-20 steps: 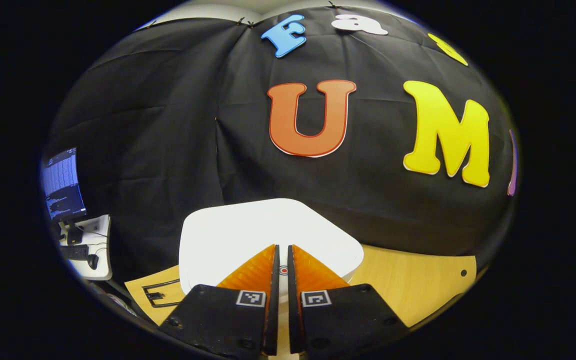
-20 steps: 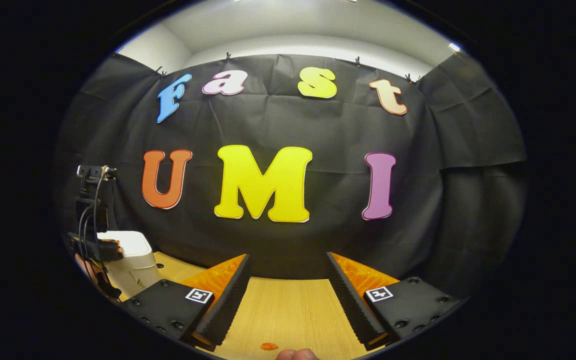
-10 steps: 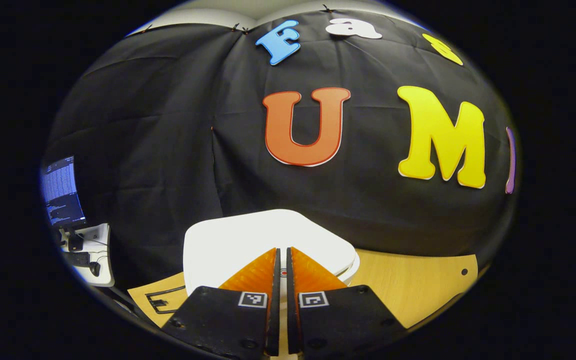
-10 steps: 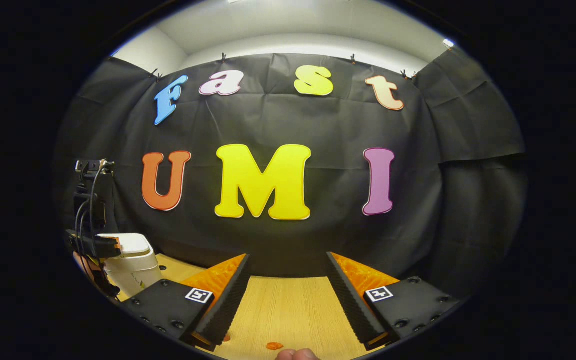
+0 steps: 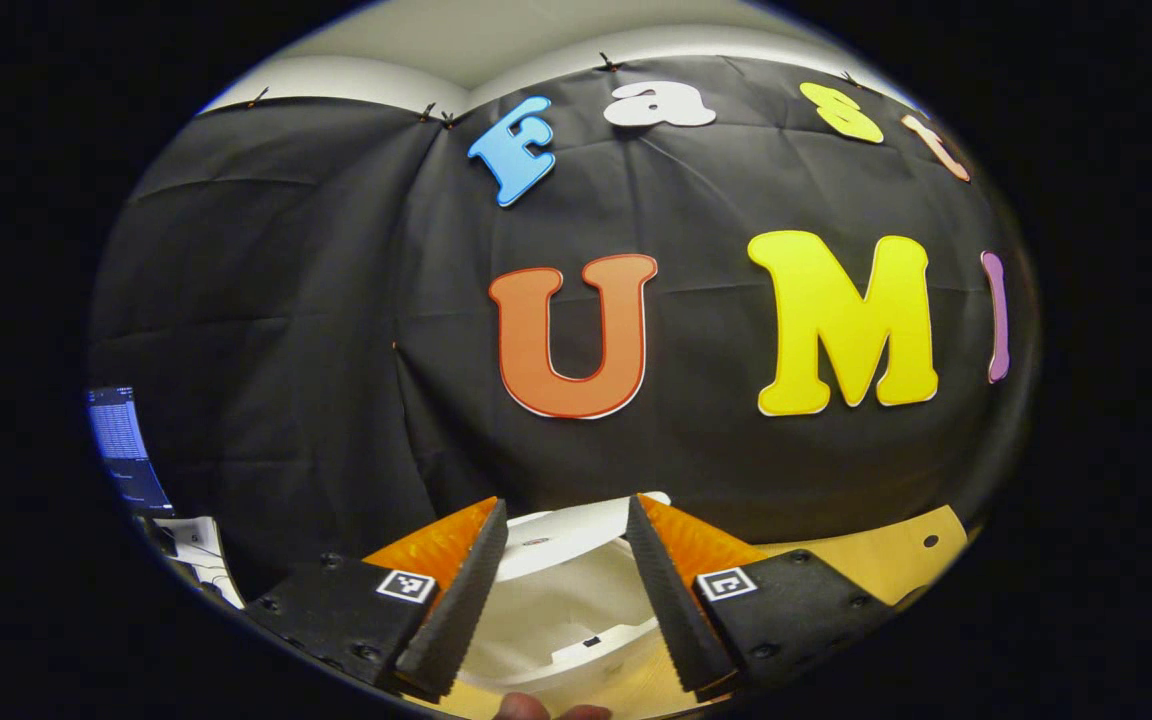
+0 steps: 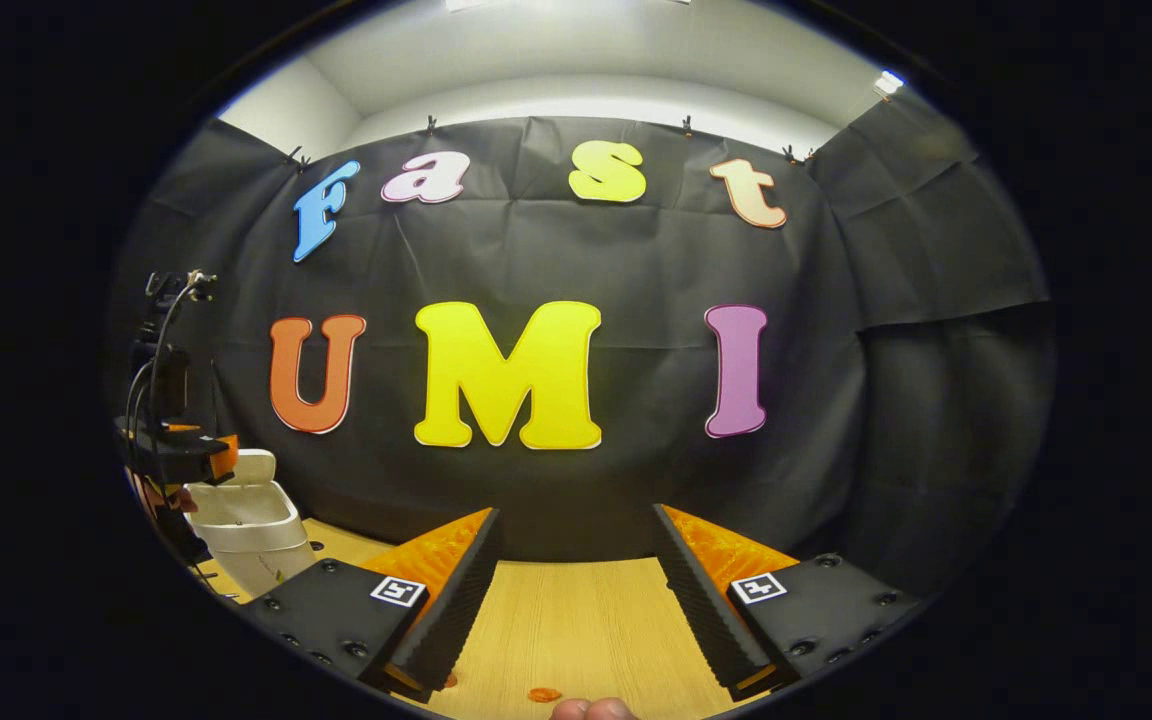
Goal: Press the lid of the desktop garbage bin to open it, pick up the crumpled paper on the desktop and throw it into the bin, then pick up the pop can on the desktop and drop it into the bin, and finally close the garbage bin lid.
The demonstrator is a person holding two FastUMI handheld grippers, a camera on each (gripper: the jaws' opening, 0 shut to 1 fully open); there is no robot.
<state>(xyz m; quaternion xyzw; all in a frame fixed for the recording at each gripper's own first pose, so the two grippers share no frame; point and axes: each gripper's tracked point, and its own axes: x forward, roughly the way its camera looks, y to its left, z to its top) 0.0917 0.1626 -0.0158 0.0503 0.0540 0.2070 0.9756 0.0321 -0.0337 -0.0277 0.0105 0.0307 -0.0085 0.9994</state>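
In the left gripper view the white desktop bin (image 5: 551,610) sits just below and ahead of my left gripper (image 5: 566,503), its lid (image 5: 576,525) tipped up at the back and its hollow inside showing. The left gripper is open with nothing between its fingers. In the right gripper view the same bin (image 6: 251,530) stands at the far left with its lid (image 6: 254,465) raised, and the left gripper (image 6: 181,452) hovers right above it. My right gripper (image 6: 574,513) is open and holds nothing, above the bare wooden table (image 6: 576,620).
The wooden table (image 5: 886,560) runs right of the bin up to the black cloth wall. A lit monitor (image 5: 121,450) and a small white desk stand off to the left. Small orange bits (image 6: 541,693) lie on the table near the right gripper.
My left gripper went from shut on top of the closed lid to open and raised. The bin lid has sprung up. The right gripper has hardly moved.
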